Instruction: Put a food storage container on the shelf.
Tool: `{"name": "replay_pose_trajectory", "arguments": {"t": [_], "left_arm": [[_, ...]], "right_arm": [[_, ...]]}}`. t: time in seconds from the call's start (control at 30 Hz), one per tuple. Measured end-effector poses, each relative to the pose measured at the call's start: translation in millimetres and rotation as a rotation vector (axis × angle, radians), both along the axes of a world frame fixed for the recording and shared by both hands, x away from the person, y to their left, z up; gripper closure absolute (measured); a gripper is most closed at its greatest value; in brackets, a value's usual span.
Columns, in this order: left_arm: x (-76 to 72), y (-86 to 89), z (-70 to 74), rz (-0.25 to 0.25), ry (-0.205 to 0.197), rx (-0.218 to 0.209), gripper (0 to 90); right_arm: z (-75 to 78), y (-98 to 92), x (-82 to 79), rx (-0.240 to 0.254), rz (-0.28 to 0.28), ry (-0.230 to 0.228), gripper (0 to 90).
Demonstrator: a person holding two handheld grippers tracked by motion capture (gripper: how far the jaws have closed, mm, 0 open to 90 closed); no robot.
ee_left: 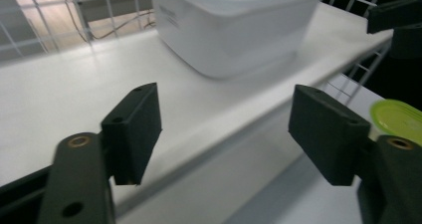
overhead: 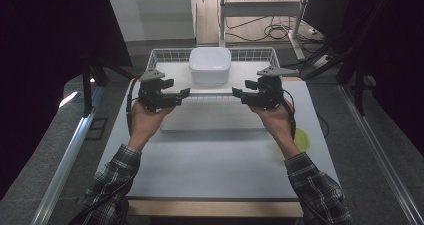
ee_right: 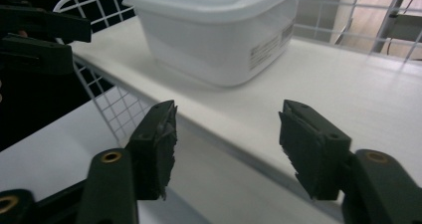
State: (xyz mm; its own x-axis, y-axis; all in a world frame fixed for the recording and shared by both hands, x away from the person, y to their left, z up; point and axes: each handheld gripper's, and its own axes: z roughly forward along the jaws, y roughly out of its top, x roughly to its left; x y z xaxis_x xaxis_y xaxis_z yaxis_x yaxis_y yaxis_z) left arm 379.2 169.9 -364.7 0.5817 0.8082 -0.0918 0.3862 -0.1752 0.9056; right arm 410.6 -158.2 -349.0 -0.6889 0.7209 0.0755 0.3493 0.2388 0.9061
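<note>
A white lidded plastic container (overhead: 210,65) stands on the white floor board of a wire basket (overhead: 165,55) at the far middle of the table. My left gripper (overhead: 186,92) hovers at the basket's front left edge, pointing right, jaws open. My right gripper (overhead: 236,92) faces it from the front right edge, jaws open too. In the left gripper view the board's front edge (ee_left: 209,134) runs between my left gripper's (ee_left: 226,134) pads, untouched, with the container (ee_left: 234,30) beyond. In the right gripper view my right gripper (ee_right: 226,144) frames the same edge below the container (ee_right: 219,30).
A yellow-green round lid (overhead: 302,139) lies on the table near the right forearm, also seen as the lid (ee_left: 398,119) in the left gripper view. A white slab (overhead: 212,117) lies in front of the basket. Dark curtains flank the table; cables and a metal rack stand behind.
</note>
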Motion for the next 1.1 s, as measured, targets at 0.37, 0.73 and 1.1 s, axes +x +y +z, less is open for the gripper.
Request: {"name": "replay_pose_trajectory", "arguments": {"t": [0.37, 0.73, 1.1], "left_arm": [[-43.9, -2.4, -33.8, -0.103, 0.025, 0.042, 9.4], [-72.8, 2.0, -65.7, -0.124, 0.013, 0.04, 3.9], [-100.8, 3.8, -100.9, -0.146, -0.007, 0.067, 3.9]], "right_arm": [[-31.3, -6.2, -33.2, -0.028, 0.064, 0.044, 21.1], [-58.3, -18.5, -61.0, -0.048, 0.1, 0.055, 9.4], [-89.5, -33.6, -88.7, -0.055, 0.106, 0.074, 5.7]]}}
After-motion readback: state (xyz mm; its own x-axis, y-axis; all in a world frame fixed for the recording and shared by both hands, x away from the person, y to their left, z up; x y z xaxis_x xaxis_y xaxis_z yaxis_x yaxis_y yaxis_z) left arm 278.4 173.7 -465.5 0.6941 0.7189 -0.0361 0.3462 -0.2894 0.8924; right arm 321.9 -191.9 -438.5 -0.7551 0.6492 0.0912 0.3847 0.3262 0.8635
